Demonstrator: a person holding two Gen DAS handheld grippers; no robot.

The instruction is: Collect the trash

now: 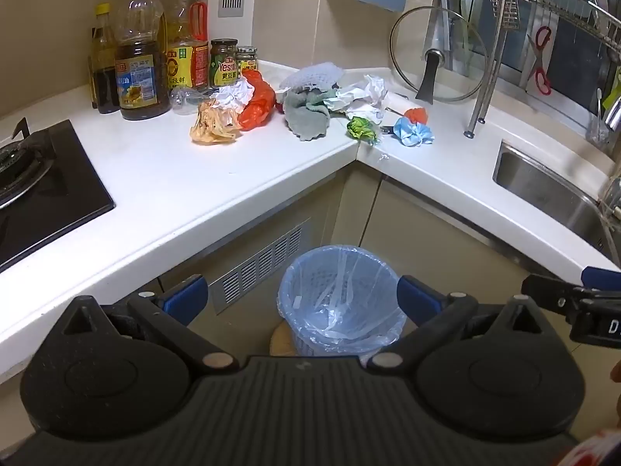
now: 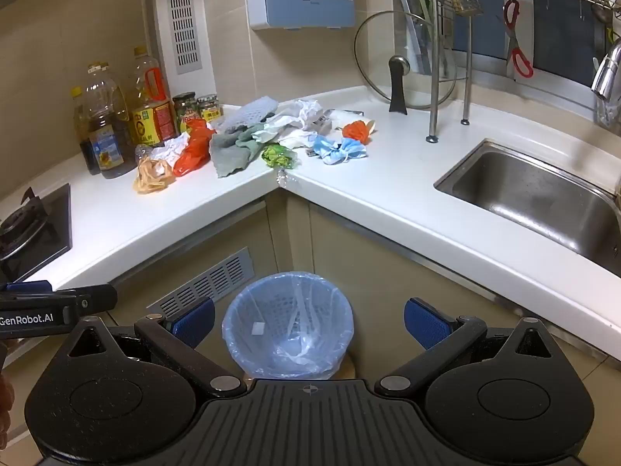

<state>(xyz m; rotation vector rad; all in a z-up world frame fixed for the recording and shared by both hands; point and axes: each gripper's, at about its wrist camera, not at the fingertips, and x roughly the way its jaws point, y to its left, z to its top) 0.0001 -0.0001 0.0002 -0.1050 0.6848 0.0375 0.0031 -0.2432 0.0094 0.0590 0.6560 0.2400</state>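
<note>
A pile of trash lies in the corner of the white counter (image 1: 163, 178): an orange bag (image 1: 257, 103), a tan bag (image 1: 211, 124), white crumpled paper (image 1: 366, 93), a grey cloth (image 1: 306, 114), a green wrapper (image 1: 361, 129) and a blue face mask (image 1: 413, 132). The same pile shows in the right wrist view, with the orange bag (image 2: 193, 149) and mask (image 2: 341, 149). A bin lined with a blue bag (image 1: 339, 297) (image 2: 289, 322) stands on the floor below the corner. My left gripper (image 1: 302, 299) and right gripper (image 2: 308, 324) are both open, empty, above the bin.
Oil bottles (image 1: 137, 58) and jars (image 1: 223, 62) stand behind the trash. A gas hob (image 1: 42, 182) is at the left, a steel sink (image 2: 539, 198) at the right. A glass lid (image 1: 438, 54) and a dish rack (image 2: 465, 39) stand behind the sink.
</note>
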